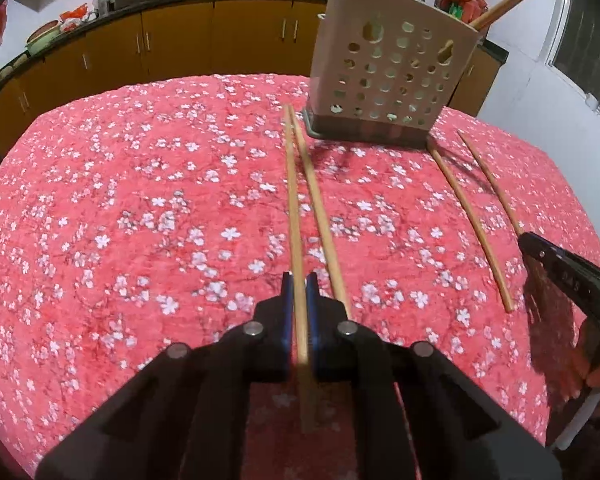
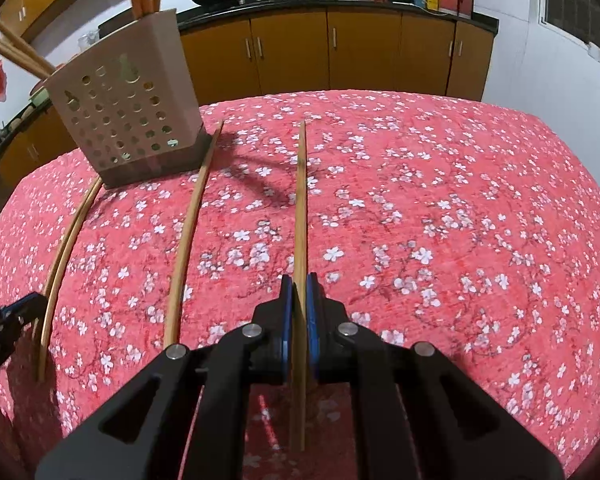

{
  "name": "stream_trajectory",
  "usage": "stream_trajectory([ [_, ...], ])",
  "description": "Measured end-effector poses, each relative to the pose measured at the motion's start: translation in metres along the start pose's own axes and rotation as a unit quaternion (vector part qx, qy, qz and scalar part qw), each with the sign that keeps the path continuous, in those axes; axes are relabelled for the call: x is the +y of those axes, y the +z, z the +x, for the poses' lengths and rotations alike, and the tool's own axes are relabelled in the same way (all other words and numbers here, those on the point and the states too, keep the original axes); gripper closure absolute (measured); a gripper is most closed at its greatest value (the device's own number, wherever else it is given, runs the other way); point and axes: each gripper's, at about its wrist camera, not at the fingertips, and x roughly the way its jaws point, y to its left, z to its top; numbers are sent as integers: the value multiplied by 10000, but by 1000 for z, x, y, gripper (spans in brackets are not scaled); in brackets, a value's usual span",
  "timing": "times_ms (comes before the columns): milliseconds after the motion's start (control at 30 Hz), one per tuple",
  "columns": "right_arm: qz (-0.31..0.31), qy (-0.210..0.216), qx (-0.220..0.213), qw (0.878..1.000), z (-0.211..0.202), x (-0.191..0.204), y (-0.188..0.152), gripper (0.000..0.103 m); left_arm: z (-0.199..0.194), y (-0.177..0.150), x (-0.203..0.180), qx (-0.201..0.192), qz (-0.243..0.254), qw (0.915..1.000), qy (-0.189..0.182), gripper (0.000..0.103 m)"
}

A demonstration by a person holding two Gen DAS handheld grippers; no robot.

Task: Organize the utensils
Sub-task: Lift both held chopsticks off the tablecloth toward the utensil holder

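Both views are bright and evenly lit, with the red floral tabletop (image 1: pixel 140 200) strongly saturated. Fisheye distortion is heavy: the tabletop bulges like a dome and the cabinets (image 2: pixel 340 48) along the top of each frame bow into an arc. Dark vignetting rounds off the corners. A window (image 1: pixel 580 40) at the upper right of each frame shows dark panes. The perforated holder (image 1: pixel 392 76) throws soft, streaky shadows onto the cloth toward the lower right. Near parts at the bottom centre are slightly soft; the tabletop's centre is sharp.
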Motion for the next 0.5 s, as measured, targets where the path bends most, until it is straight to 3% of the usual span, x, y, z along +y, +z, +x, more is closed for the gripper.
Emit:
stream_trajectory([
  [100, -11, 52, -10, 10000, 0, -2, 0, 95, 2, 6, 12, -25, -54, 9999, 155, 95],
  [233, -29, 145, -35, 9999, -1, -2, 1, 95, 3, 17, 52, -37, -484, 9983, 329, 95],
  [500, -103, 238, -19, 9997, 2, 7, 1, 95, -2, 16, 76, -179, -532, 9984, -117, 92],
])
